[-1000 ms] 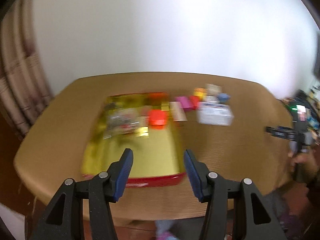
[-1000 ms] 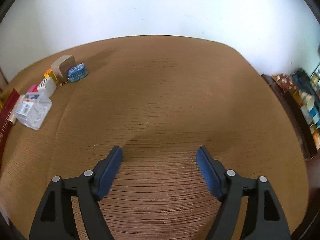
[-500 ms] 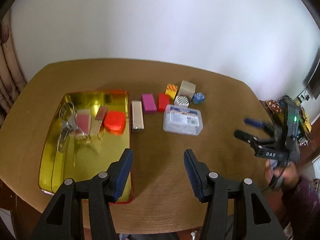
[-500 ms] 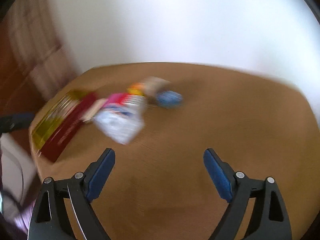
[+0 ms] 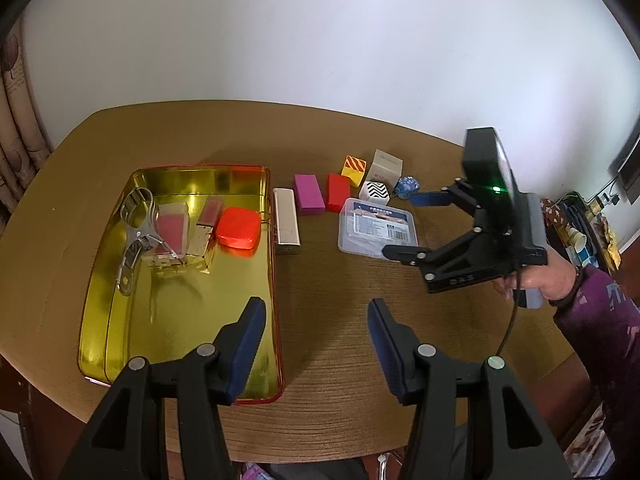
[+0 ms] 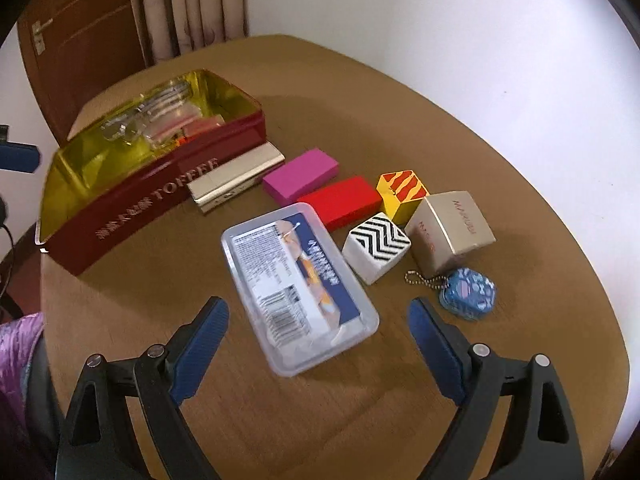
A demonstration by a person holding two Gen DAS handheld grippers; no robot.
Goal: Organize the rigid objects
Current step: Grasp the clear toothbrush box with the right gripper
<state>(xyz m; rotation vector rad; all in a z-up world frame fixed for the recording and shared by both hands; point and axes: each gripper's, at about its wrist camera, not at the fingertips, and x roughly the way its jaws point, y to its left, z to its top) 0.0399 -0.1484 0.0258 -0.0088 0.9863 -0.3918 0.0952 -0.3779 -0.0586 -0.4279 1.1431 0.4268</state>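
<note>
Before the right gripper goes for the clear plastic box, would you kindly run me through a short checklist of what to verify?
1. Right gripper open and empty: ok; nothing is between its fingers.
2. Clear plastic box lined up ahead of it: ok, though the box lies at an angle to the fingers.
3. Room beside the box: cannot tell; the zigzag cube sits close to its far side.
4. Keychain charm clear of the right finger's path: cannot tell; it lies just beyond that finger.
5. Space in the toffee tin: ok; its near half is bare.
6. Left gripper out of the way: ok; open, empty, over the tin's edge.
</note>
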